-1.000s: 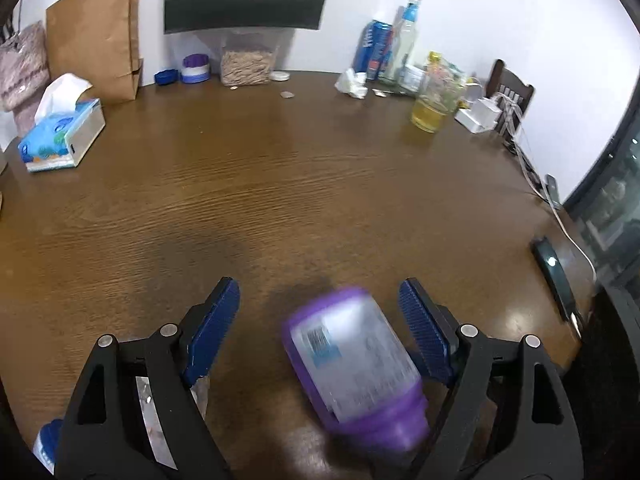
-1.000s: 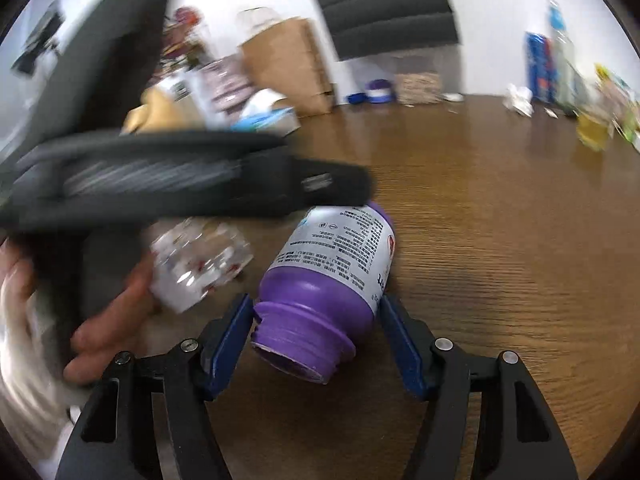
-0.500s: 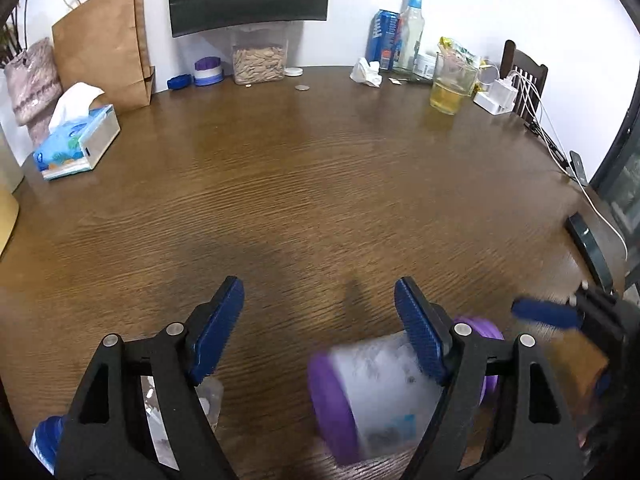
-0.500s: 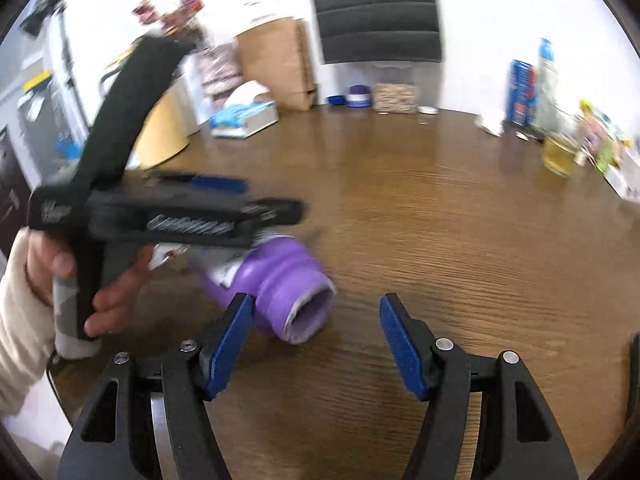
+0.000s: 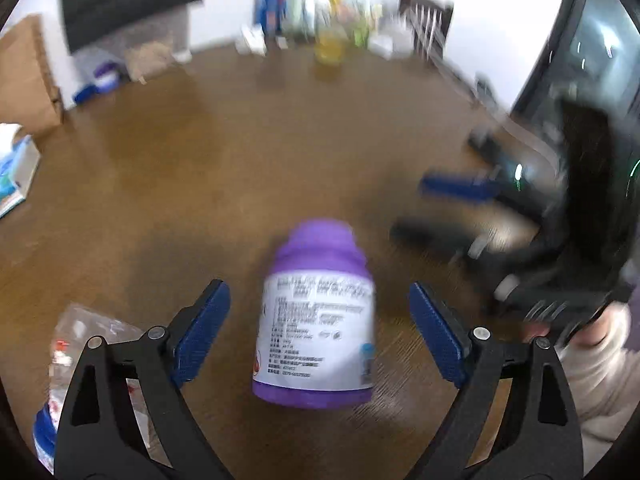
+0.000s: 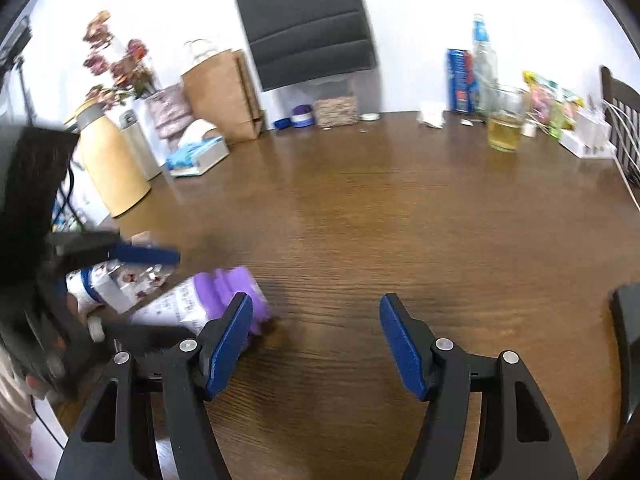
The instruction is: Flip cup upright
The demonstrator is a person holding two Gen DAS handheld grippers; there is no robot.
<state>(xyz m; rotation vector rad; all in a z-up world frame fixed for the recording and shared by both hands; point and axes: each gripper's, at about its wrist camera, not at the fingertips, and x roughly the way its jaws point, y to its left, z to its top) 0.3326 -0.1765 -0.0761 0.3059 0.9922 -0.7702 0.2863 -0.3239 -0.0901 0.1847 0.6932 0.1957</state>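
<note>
The cup [image 5: 316, 320] is a purple jar-shaped container with a white printed label. It lies on its side on the brown table [image 5: 200, 184], neck pointing away from me. My left gripper [image 5: 316, 286] is open around it, with a gap on each side between the blue pads and the cup. In the right wrist view the cup [image 6: 224, 292] lies at the lower left, partly behind my right gripper's left finger. My right gripper [image 6: 317, 300] is open and holds nothing, off to the cup's right. The left gripper's blue finger [image 6: 144, 254] shows blurred above the cup.
A clear plastic packet [image 5: 80, 344] lies by my left fingers. At the table's far side are a tissue box [image 6: 198, 154], a paper bag [image 6: 224, 96], a yellow flask [image 6: 108, 164], a glass of yellow drink [image 6: 504, 128] and bottles [image 6: 482, 64]. A sleeve [image 5: 600, 364] is at the right.
The cup was in the right gripper, then let go; the right gripper has pulled back. The left gripper has swung round and now straddles the lying cup from its base end.
</note>
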